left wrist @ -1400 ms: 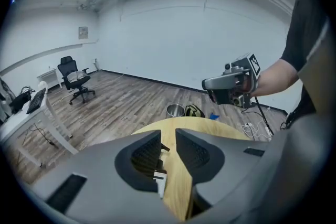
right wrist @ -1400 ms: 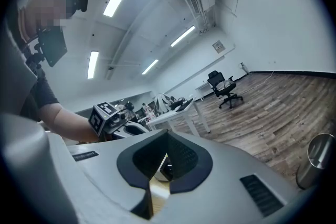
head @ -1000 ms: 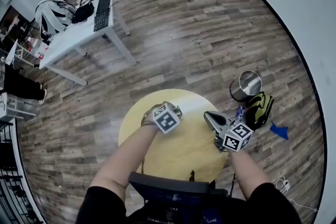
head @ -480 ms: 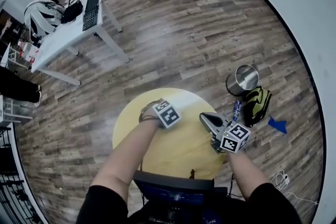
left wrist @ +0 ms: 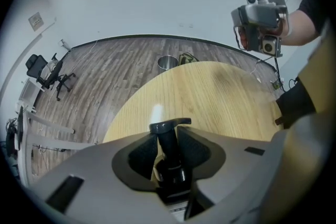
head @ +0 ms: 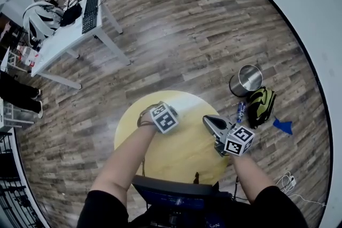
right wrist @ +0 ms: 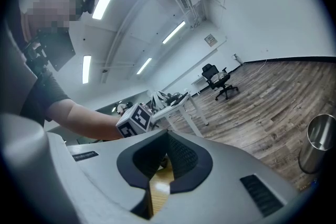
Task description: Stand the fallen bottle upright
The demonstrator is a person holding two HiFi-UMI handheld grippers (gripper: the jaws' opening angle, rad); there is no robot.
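Yellow wood table [head: 181, 155] carries the dark bottle [left wrist: 168, 147] at its far left; the left gripper [head: 152, 116] points steeply down so its fingers, which have just been closing, clamp the bottle's neck, probably to tip it upright; the right gripper [head: 214, 125] hovers nearly level at the right, fingers together and empty, keeping clear.

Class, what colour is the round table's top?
The table top is pale yellow with a wood grain; the left gripper view shows it best.
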